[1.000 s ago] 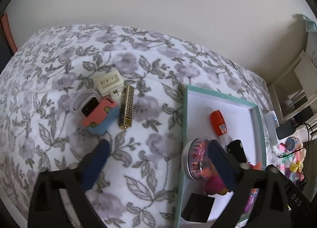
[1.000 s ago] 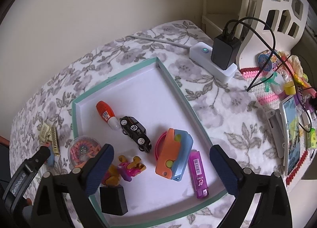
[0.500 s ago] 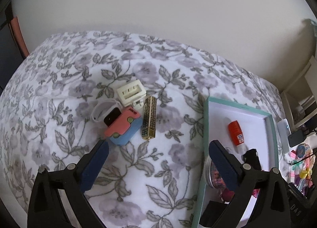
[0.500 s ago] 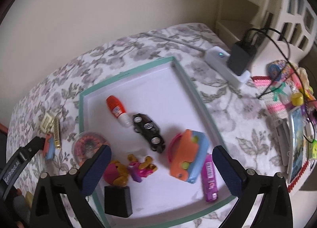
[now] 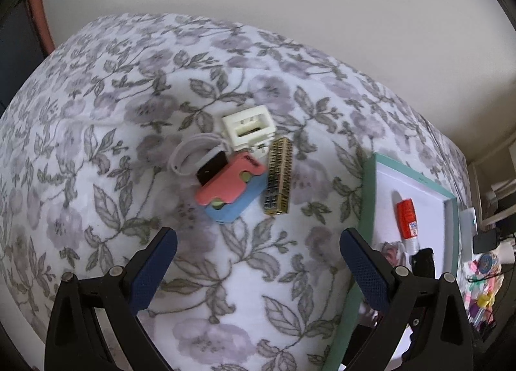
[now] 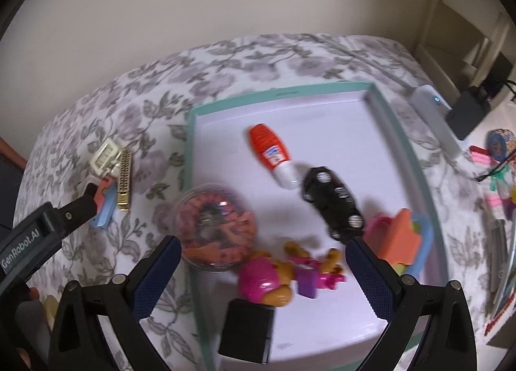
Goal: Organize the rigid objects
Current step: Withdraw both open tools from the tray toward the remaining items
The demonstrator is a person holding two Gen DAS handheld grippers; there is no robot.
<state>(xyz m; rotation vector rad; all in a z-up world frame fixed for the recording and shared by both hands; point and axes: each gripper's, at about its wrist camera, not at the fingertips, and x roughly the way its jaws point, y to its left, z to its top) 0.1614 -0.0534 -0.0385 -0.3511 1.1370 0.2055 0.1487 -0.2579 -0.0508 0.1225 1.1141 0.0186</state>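
Note:
On the floral bedspread lies a small pile: a pink-and-blue case (image 5: 230, 192), a gold harmonica (image 5: 279, 185), a white plug block (image 5: 249, 125) and a black-and-white device with a loop (image 5: 208, 161). My left gripper (image 5: 258, 253) hovers open just short of the pile, nothing between its fingers. The teal-rimmed white tray (image 6: 322, 88) holds an orange glue bottle (image 6: 271, 151), a black toy car (image 6: 332, 203), a round clear container (image 6: 214, 232), a pink figure (image 6: 274, 280), an orange-and-blue case (image 6: 400, 242) and a black box (image 6: 246, 334). My right gripper (image 6: 262, 259) hangs open above the tray's near half.
A white power strip (image 6: 433, 119) with a black charger (image 6: 467, 111) lies right of the tray, with colourful trinkets (image 6: 498, 145) and cables beyond. A wall runs behind the bed. White shelving stands at the far right. The left gripper's arm (image 6: 48, 229) shows in the right wrist view.
My left gripper has swung left from the tray's edge towards the pile on the bedspread. The right gripper has drifted left and lower over the tray. Both stay open.

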